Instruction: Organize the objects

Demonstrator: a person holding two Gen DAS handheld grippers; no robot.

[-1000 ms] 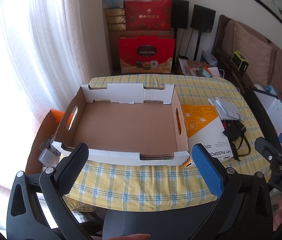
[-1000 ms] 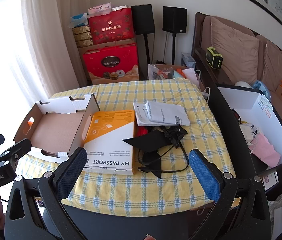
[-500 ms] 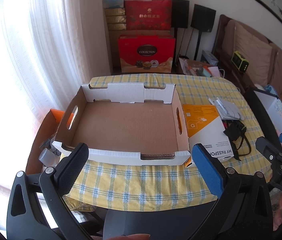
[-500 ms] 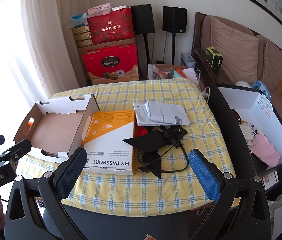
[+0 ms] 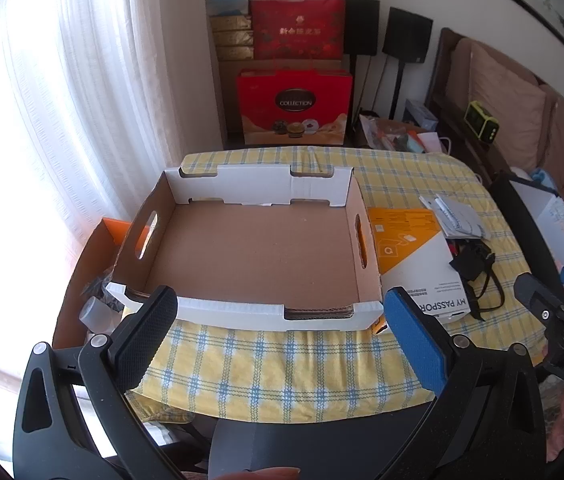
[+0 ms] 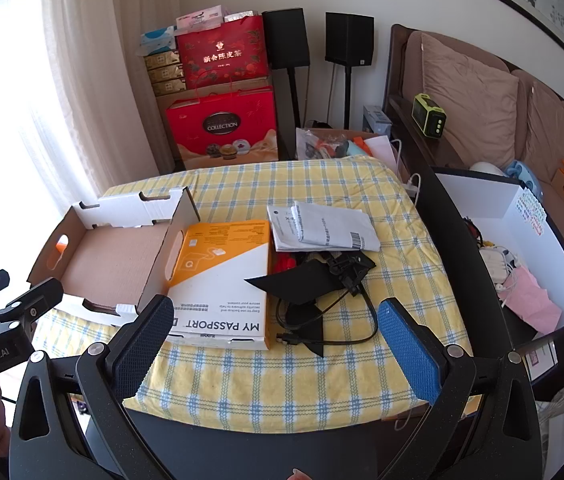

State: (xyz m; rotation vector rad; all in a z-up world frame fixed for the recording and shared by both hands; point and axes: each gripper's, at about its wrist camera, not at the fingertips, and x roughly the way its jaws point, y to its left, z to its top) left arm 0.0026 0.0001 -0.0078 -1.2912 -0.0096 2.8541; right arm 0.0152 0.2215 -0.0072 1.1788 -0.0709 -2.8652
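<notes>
An empty open cardboard tray sits on the left of the yellow checked table. Right of it lies an orange and white "MY PASSPORT" box. Beyond that lie folded papers and a black pouch with cables. My left gripper is open and empty, held before the tray's near wall. My right gripper is open and empty, held before the box and cables.
Red gift boxes and black speakers stand behind the table. A sofa with cushions and a white bin of items are to the right. An orange box sits left of the tray by the curtain.
</notes>
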